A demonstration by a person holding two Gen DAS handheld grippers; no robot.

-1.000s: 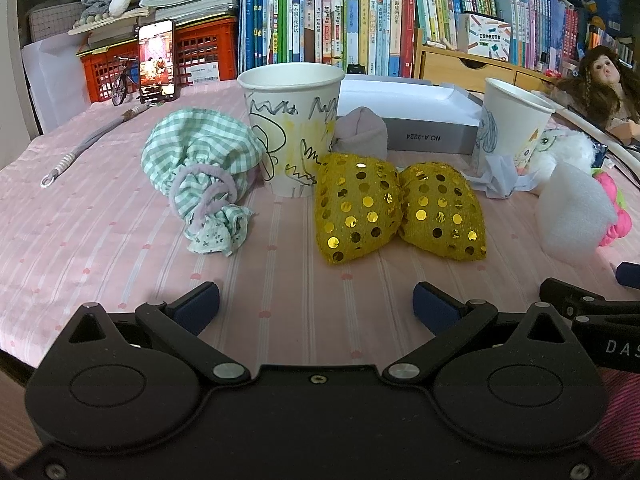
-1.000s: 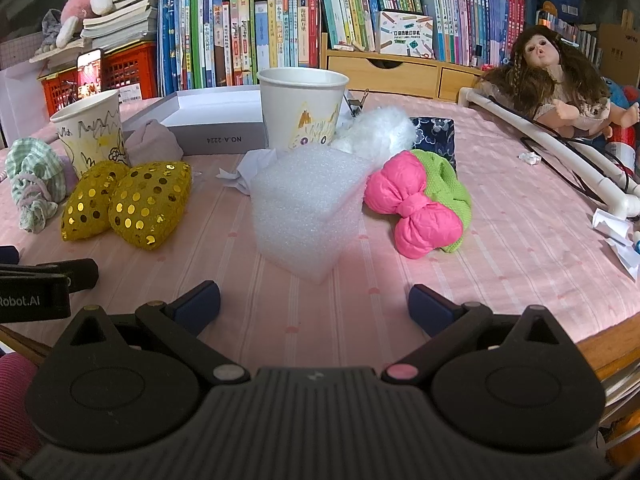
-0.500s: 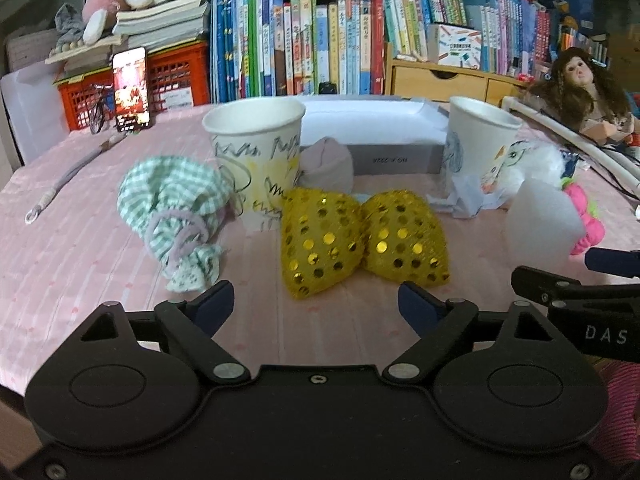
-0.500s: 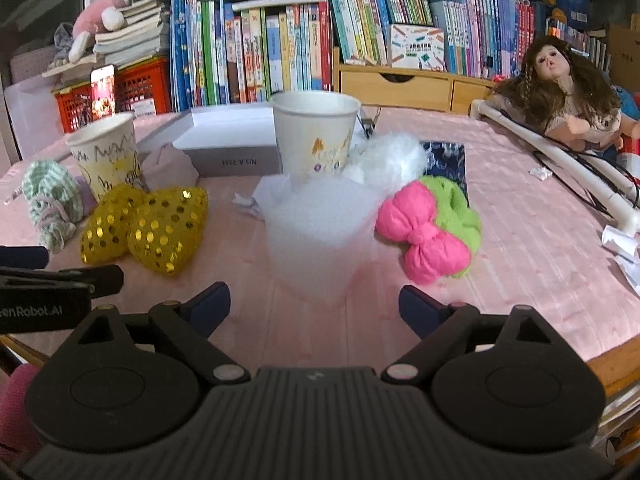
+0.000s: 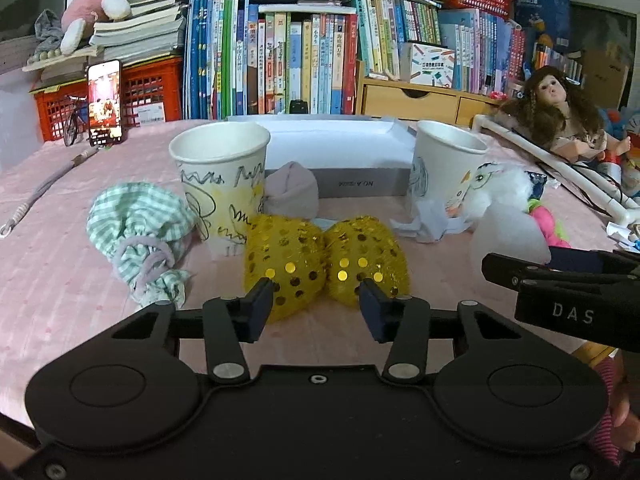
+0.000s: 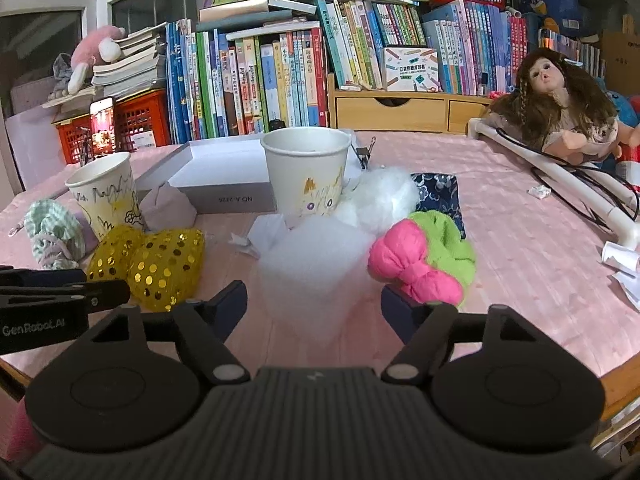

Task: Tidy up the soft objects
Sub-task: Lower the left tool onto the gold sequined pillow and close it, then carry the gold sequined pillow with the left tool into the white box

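Soft objects, none yet sorted as far as the views show: every item lies loose on the table point(image 6: 520, 248), and both paper cups look unfilled, though their insides are only partly visible. Gold sequined bow point(image 5: 324, 260), near centre, in front of the scribbled paper cup point(image 5: 222, 184); the left claw point(image 5: 316, 304) sits just short of it, jaws narrowed and lately closing, pads bracketing the bow's near edge without pressing it. White foam block point(image 6: 316, 264), near centre in the right view, in front of the second paper cup point(image 6: 306, 176); the right claw point(image 6: 314, 308) stands moderately wide, jaws lately closing, the block between the pads but not visibly squeezed. Green gingham drawstring pouch point(image 5: 138, 232), left of the scribbled cup. Grey cloth bundle point(image 5: 292, 194), behind the bow. Pink and green fabric bow point(image 6: 424, 260), right of the foam. White fluffy tuft point(image 6: 380, 198) and crumpled tissue point(image 6: 260, 238) beside the second cup; dark patterned cloth point(image 6: 438, 196) farther right. Judged stage: opening grasps, all placement remaining. Surface: pink cloth with pale stripes, grey flat box point(image 6: 224, 184) at centre far side. Room: packed bookshelf point(image 6: 280, 76) behind, red crates point(image 6: 136, 120) and propped phone point(image 6: 102, 126) far left, wooden drawer unit point(image 6: 400, 110), long-haired doll point(image 6: 560, 108) far right with white tubing point(image 6: 560, 176).
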